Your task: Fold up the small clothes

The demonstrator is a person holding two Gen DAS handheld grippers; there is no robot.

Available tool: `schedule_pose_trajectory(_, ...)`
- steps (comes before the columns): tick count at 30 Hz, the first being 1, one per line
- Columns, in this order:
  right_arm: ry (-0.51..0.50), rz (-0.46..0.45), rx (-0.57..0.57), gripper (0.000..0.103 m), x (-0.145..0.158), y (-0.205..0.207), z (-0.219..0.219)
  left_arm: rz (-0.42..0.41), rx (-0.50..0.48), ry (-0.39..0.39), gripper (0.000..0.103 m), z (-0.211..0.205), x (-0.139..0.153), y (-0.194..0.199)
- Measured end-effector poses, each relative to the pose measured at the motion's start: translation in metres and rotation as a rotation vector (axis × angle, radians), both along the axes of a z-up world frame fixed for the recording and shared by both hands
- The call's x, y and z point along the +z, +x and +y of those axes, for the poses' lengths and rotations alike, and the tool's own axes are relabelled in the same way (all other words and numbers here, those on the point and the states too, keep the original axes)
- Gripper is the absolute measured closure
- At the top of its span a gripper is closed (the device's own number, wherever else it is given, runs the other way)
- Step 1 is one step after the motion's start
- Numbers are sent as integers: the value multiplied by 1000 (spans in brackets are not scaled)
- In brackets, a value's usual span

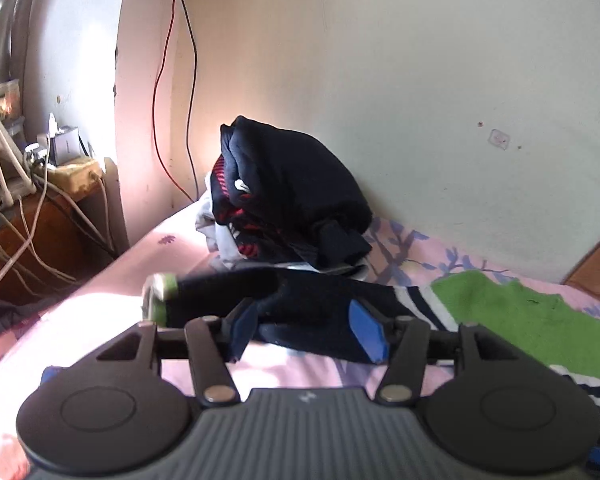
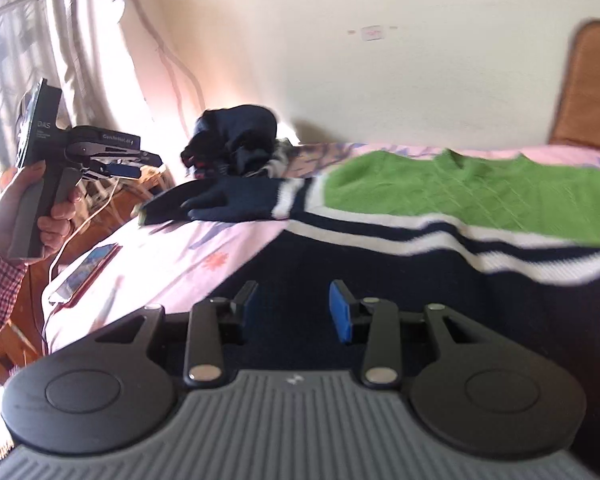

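A green sweater [image 2: 460, 192] with white and navy stripes lies spread on the pink bedsheet [image 2: 180, 256]. Its navy sleeve [image 1: 260, 292] stretches to the left and ends in a green cuff [image 1: 160, 296]. My left gripper [image 1: 306, 330] hovers over this sleeve with its blue pads apart and nothing pinched. In the right wrist view a hand holds the left gripper [image 2: 148, 162] in the air, above and left of the sleeve [image 2: 220, 200]. My right gripper [image 2: 294, 312] is open above the sweater's navy lower part, not pressing on the cloth.
A pile of dark clothes [image 1: 292, 192] sits against the wall at the bed's far corner. A phone [image 2: 88, 272] on a cable lies at the bed's left edge. A wooden nightstand [image 1: 60, 220] with tangled cables stands beside the bed. A wooden headboard [image 2: 588, 88] rises at right.
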State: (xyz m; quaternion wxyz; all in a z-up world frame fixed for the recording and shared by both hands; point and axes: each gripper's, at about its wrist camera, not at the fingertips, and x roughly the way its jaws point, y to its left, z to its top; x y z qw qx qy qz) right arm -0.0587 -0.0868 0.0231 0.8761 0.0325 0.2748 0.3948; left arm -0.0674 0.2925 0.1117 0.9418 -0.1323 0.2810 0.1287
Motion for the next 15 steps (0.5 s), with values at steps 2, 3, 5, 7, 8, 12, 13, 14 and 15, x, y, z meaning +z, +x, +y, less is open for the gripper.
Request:
schedule_pose_trajectory(2,-48,-48,74,61,10,2,23,-79,-18,-93,46,6,-9,-31)
schedule_pose_trajectory(3,-70,-74,111,61,15,3,36,-115,-28,-129,45,7,-15,-49)
schedule_pose_trajectory(5,-121,-145,209,61,27,8,72,-158,-49,-162,46,6,-29,-82)
schedule_pose_trajectory(7,-177,-209,290,61,34,13,110,-188,-30,-158,47,2,-46,-112)
schedule_pose_trajectory(8,-202,-230,327,61,37,17,131,-189,-16,-153,47,0,-54,-124)
schedule_pose_trajectory(12,-267,-207,443,61,37,42,225,-149,18,-84,47,-8,-82,-147)
schedule_pose_trajectory(13,-282,-189,450,61,34,49,248,-150,13,-64,47,-10,-86,-151)
schedule_pose_trajectory(14,-297,-179,449,61,31,54,271,-153,7,-48,47,-12,-89,-153)
schedule_pose_trajectory(15,-309,-169,444,61,27,59,295,-160,4,-41,47,-14,-90,-156)
